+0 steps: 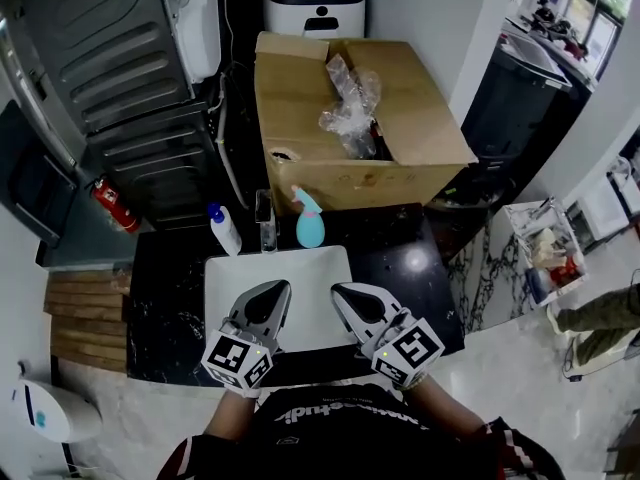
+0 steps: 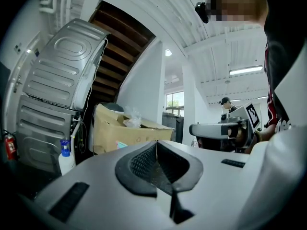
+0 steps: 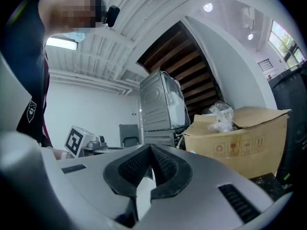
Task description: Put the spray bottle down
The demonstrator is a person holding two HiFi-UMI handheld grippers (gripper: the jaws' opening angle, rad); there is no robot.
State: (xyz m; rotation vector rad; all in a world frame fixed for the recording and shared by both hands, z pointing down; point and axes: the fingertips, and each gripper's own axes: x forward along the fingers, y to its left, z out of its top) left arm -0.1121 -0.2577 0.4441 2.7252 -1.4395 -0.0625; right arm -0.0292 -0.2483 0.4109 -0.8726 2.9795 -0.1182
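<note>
Two grey tongs, both clenched and empty. We list the left tongs (image 1: 278,293) and the right tongs (image 1: 345,296) side by side over the near edge of a white rectangular sink basin (image 1: 225,278). Each gripper view shows its ribbed black pads (image 2: 144,162) pressed together with nothing between them.

One teal plastic spray bottle (image 1: 309,220) with a pink trigger stands upright on the black marble table (image 1: 400,258), at twelve o'clock from the tongs. It is just behind the basin's far rim and well apart from both tongs.

One white bottle with a blue cap (image 1: 225,230) stands upright at eleven o'clock, left of the metal tap (image 1: 264,220).

One open brown cardboard box (image 1: 420,128), beyond the spray bottle at twelve o'clock, holds a crumpled clear plastic bag (image 1: 350,103).

One red fire extinguisher (image 1: 115,205) lies at ten o'clock, off the table.
</note>
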